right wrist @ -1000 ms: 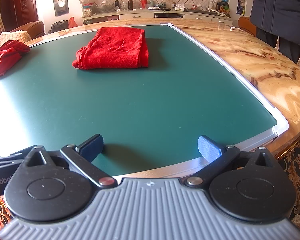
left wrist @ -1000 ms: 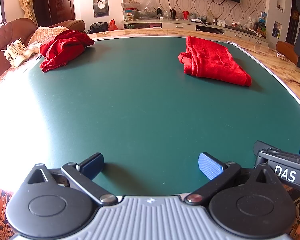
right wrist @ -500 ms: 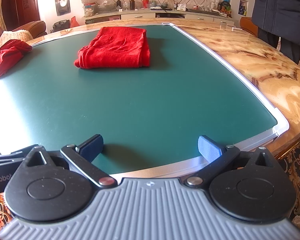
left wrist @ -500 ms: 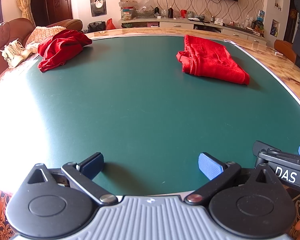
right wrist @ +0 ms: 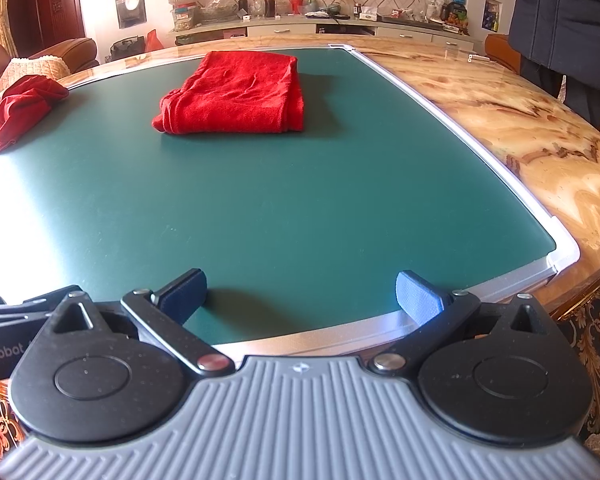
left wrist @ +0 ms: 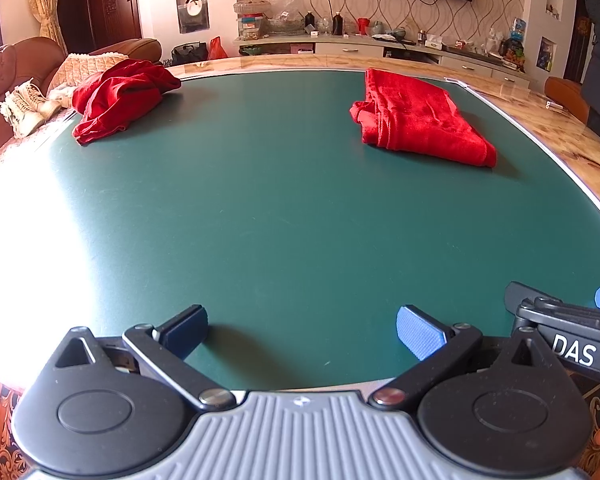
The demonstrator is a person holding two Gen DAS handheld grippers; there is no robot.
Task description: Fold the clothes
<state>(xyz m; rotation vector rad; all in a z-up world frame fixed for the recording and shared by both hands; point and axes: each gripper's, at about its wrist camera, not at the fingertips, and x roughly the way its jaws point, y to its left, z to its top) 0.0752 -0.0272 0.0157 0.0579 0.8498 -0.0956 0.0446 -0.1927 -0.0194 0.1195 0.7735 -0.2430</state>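
A folded bright red garment (left wrist: 420, 120) lies at the far right of the green mat (left wrist: 280, 220); it also shows in the right wrist view (right wrist: 236, 96). A crumpled dark red garment (left wrist: 116, 96) lies at the mat's far left corner, also seen in the right wrist view (right wrist: 20, 108). My left gripper (left wrist: 300, 330) is open and empty over the mat's near edge. My right gripper (right wrist: 300, 294) is open and empty beside it, near the mat's near right corner. Both are far from the garments.
The mat has a metal rim (right wrist: 480, 148) and lies on a marbled table (right wrist: 520, 112). A person in a dark coat (right wrist: 564, 16) stands at the far right. A sofa with white shoes (left wrist: 24, 104) is at the left. A cluttered sideboard (left wrist: 360, 40) runs along the far wall.
Both views have shifted slightly, with the garments sitting a little lower in frame. Both grippers stay open and the garments have not moved on the mat.
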